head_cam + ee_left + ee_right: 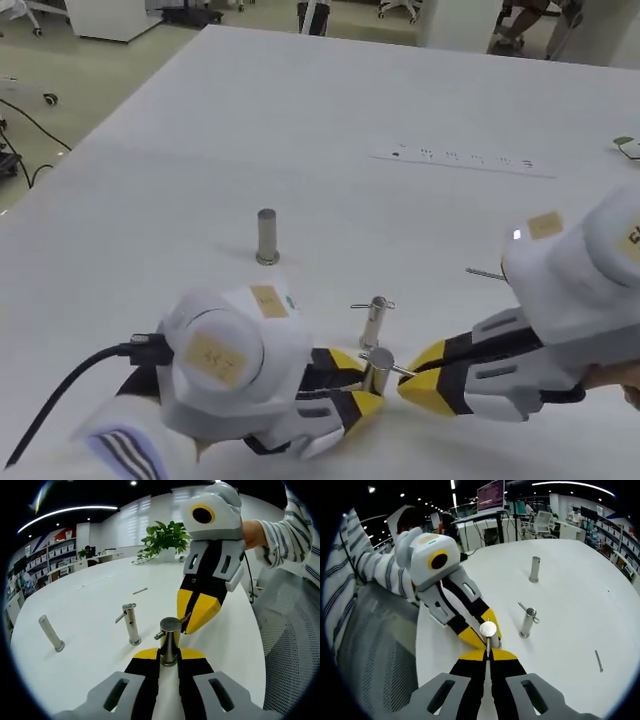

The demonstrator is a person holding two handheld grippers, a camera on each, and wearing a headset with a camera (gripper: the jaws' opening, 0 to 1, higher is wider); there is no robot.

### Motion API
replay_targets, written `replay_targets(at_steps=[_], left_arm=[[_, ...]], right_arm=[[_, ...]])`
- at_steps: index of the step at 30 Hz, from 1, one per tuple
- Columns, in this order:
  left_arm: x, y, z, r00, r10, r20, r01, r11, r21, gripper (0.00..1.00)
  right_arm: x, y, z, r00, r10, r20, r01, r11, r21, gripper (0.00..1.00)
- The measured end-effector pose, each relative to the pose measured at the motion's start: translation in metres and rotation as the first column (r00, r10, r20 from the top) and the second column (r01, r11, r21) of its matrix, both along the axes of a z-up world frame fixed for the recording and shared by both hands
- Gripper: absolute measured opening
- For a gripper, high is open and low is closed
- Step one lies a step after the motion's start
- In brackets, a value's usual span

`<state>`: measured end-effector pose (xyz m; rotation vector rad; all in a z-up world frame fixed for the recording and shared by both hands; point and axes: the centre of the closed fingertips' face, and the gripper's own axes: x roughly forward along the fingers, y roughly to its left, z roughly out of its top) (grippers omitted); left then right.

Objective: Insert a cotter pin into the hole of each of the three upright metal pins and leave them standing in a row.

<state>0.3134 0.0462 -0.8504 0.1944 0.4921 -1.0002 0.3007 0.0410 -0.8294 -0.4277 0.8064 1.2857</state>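
Three short, round steel pins are stood upright on a smooth white table (300,120). The nearest pin (378,368) is clamped low on its shaft between the yellow-tipped jaws of the left gripper (358,392). The right gripper (418,382) is closed on a thin wire cotter pin (402,371), held against that pin just under its flat cap. The middle pin (373,322) is crossed by a second cotter pin (372,305). The far pin (266,236), to the left, is bare. A loose cotter pin (485,272) is laid flat to the right.
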Motion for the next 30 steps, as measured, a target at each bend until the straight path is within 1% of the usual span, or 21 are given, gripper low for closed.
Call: replay_targets(at_steps=[4, 6, 8, 11, 14, 16, 18, 21, 24, 30], left_arm=[[-0.001, 0.0, 0.0, 1.0, 0.004, -0.004, -0.004, 1.0, -0.004, 0.12], [-0.001, 0.0, 0.0, 1.0, 0.006, -0.002, -0.006, 1.0, -0.007, 0.12], [-0.001, 0.0, 0.0, 1.0, 0.009, -0.005, -0.009, 1.0, -0.012, 0.12], [-0.001, 0.0, 0.0, 1.0, 0.013, -0.008, -0.014, 1.0, -0.017, 0.12], [-0.002, 0.001, 0.001, 1.0, 0.021, -0.012, -0.021, 0.999, -0.024, 0.12], [-0.002, 0.002, 0.002, 1.0, 0.022, -0.014, -0.023, 0.999, -0.03, 0.12], [-0.002, 0.002, 0.002, 1.0, 0.024, -0.015, -0.024, 0.999, -0.035, 0.12], [-0.002, 0.002, 0.003, 1.0, 0.024, -0.013, -0.025, 0.999, -0.036, 0.12], [-0.003, 0.003, 0.004, 1.0, 0.025, -0.014, -0.026, 0.999, -0.04, 0.12], [-0.003, 0.004, 0.005, 0.999, 0.028, -0.022, -0.029, 0.998, -0.056, 0.11]], right_arm=[[-0.001, 0.003, 0.0, 1.0, 0.0, -0.004, 0.0, 1.0, 0.002, 0.05], [-0.002, 0.004, 0.002, 1.0, 0.002, -0.009, -0.002, 1.0, 0.019, 0.09], [-0.003, 0.002, 0.003, 1.0, 0.004, -0.001, -0.004, 1.0, 0.015, 0.13], [-0.004, -0.005, 0.005, 1.0, 0.003, 0.005, -0.003, 1.0, 0.003, 0.13], [-0.002, -0.012, 0.009, 1.0, -0.001, 0.018, 0.001, 1.0, -0.001, 0.11], [-0.001, -0.015, 0.012, 1.0, -0.002, 0.029, 0.003, 1.0, -0.007, 0.11], [-0.001, -0.018, 0.013, 1.0, -0.007, 0.029, 0.007, 1.0, -0.013, 0.11], [-0.003, -0.016, 0.014, 1.0, -0.005, 0.025, 0.005, 1.0, -0.011, 0.1], [-0.005, -0.013, 0.014, 1.0, 0.006, 0.024, -0.006, 1.0, -0.009, 0.06], [-0.003, -0.007, 0.015, 1.0, 0.008, 0.023, -0.008, 1.0, 0.0, 0.04]])
